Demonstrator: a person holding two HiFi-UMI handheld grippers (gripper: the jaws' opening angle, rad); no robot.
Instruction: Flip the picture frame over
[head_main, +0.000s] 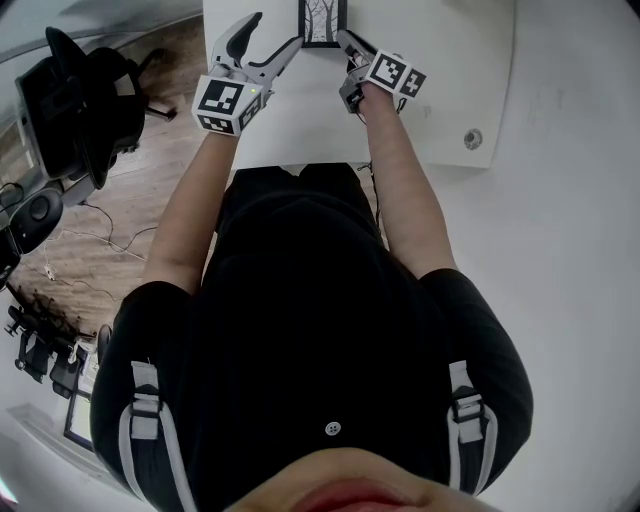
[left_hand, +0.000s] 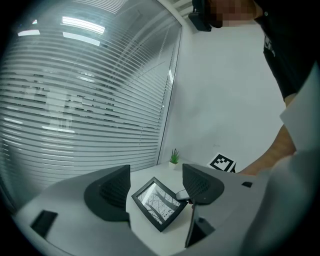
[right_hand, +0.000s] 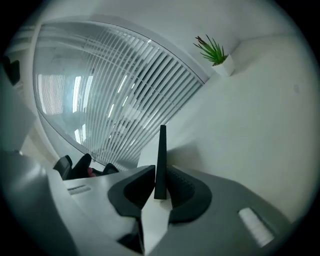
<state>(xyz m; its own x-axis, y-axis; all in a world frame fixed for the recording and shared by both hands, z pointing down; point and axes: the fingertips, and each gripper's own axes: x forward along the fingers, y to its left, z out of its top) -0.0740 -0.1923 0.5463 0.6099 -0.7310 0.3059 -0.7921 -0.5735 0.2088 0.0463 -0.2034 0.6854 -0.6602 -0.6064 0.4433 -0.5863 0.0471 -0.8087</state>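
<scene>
While the left tool (head_main: 272, 38) hovers wide open and empty over the white worktop (head_main: 450, 60), the right tool (head_main: 350, 42) pinches the picture frame (head_main: 322, 22) by its edge.

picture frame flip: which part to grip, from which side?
Pinch the picture frame by its thin black border at the right edge, coming in low from the right. It is a flat slab, picture up on the table, so only its thickness fits between jaws. The right gripper is shut there; the left gripper is open.
</scene>
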